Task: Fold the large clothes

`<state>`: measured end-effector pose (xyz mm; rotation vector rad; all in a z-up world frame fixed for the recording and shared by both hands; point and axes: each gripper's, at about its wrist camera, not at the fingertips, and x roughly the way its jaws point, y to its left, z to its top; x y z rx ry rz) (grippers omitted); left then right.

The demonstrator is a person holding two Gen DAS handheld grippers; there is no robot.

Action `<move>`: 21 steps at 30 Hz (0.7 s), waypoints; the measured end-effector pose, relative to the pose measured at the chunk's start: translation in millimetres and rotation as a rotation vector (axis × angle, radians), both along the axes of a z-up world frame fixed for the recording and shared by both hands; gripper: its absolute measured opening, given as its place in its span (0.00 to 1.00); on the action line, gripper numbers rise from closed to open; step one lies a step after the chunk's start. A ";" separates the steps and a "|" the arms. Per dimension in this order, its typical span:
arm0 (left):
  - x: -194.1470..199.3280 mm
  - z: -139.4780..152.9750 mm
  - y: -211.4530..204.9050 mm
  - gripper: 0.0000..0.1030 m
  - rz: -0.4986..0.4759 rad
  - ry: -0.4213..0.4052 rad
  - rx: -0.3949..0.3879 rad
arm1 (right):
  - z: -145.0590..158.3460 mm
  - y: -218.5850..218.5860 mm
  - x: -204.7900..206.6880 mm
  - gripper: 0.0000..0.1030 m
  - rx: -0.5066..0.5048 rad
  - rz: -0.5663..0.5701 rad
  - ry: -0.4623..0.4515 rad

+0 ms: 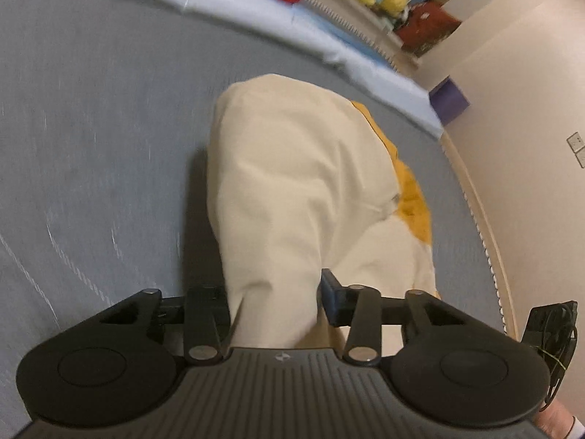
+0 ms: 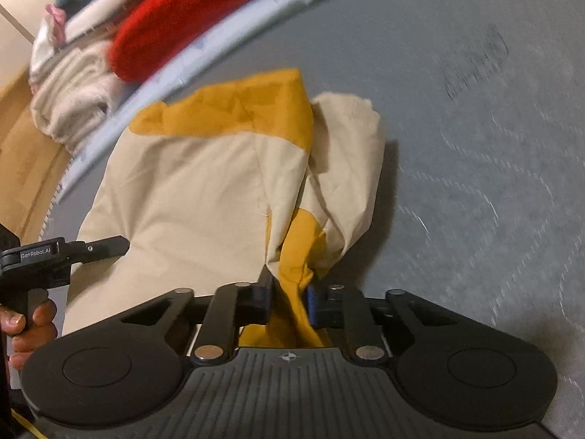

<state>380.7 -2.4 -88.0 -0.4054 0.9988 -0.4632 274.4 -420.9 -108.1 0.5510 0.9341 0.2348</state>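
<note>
Grippers have the garment (image 2: 204,183) by one end: right gripper (image 2: 290,301) pinches bunched cloth, left gripper (image 1: 274,303) straddles a fold, grip unclear. Next, I judge, lift and spread it flat on the bed (image 2: 475,146).

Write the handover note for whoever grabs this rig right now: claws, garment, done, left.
Right claw: shut on a bunched fold of the cream and mustard cloth garment.
Left claw: cream cloth sits between its fingers; I cannot tell whether they press on it.
Garment: lying crumpled on the grey quilted bed surface, near edge gathered at both claws.
Stack of other clothes, including a red fuzzy knit, sits beyond the bed surface.
Done: both claws are at the garment.
Left: spread it flat, fold it, probably add it to the stack.
</note>
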 end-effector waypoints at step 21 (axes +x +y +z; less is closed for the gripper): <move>36.0 45.8 89.0 0.71 0.040 -0.006 0.170 | 18.6 83.2 58.3 0.39 -0.130 -0.097 -0.139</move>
